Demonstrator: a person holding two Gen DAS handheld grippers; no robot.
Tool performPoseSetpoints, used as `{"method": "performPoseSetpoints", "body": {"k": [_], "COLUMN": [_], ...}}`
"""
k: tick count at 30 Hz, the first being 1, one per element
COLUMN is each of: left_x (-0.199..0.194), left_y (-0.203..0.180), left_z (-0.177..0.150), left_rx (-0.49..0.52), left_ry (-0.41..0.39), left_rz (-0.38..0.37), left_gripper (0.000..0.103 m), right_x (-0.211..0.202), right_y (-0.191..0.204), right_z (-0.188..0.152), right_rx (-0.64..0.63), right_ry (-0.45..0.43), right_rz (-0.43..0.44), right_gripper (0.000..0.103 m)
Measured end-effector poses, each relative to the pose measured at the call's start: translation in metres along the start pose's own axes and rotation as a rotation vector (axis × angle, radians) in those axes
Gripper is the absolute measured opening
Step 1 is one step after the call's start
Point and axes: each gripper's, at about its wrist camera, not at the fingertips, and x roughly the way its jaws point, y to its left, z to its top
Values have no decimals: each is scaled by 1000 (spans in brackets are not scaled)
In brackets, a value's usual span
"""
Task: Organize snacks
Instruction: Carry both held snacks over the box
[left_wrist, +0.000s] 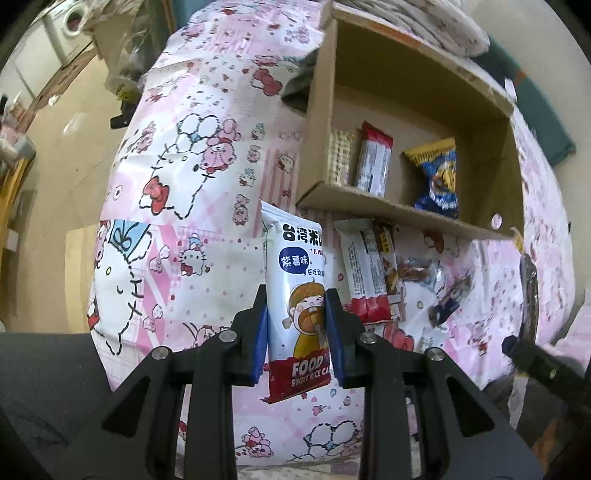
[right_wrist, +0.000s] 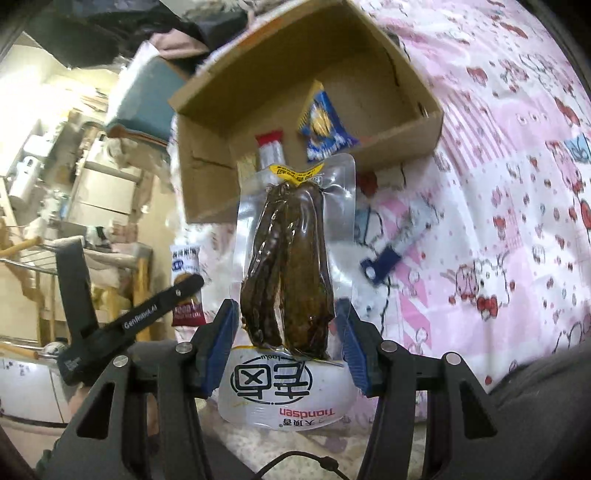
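Your left gripper (left_wrist: 295, 317) pinches a white rice-cake packet (left_wrist: 295, 295) across its middle, packet upright between the blue pads. Your right gripper (right_wrist: 288, 332) clamps a clear vacuum pouch of dark braised food (right_wrist: 288, 266) at its lower sides, the pouch standing ahead of the fingers.

Both look light. The rice-cake wrapper seems puffy and crushable, so hold gently mid-body. The pouch film looks slick with a dense, floppy core; its flat sealed edges are probably the safest hold.

Ahead of both tools sits the cardboard box (left_wrist: 413, 214), already holding three snacks.

Only the left view shows loose packets (left_wrist: 369, 266) just before the box; only the right view shows the pouch's printed base.
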Motion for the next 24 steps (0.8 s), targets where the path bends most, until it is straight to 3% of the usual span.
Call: {"method": "performPoseSetpoints", "body": {"k": [4, 9, 17, 24], "left_x": [-13, -42, -57, -44], "left_y": [12, 10, -33, -64], "left_z": [3, 26, 84, 115], "left_rx": [-59, -72, 75, 140], "left_ry": [-34, -135, -250, -263], "left_rz": [8, 12, 54, 37], "left_gripper": [24, 24, 24, 24], "right_x": [-14, -23, -20, 1], "right_y": [-7, 0, -1, -6], "right_z": [13, 42, 97, 136], "right_rx": [-10, -41, -53, -51], "right_ry": [-50, -131, -241, -275], "right_rz": [50, 86, 111, 90], "right_gripper": [56, 56, 56, 56]}}
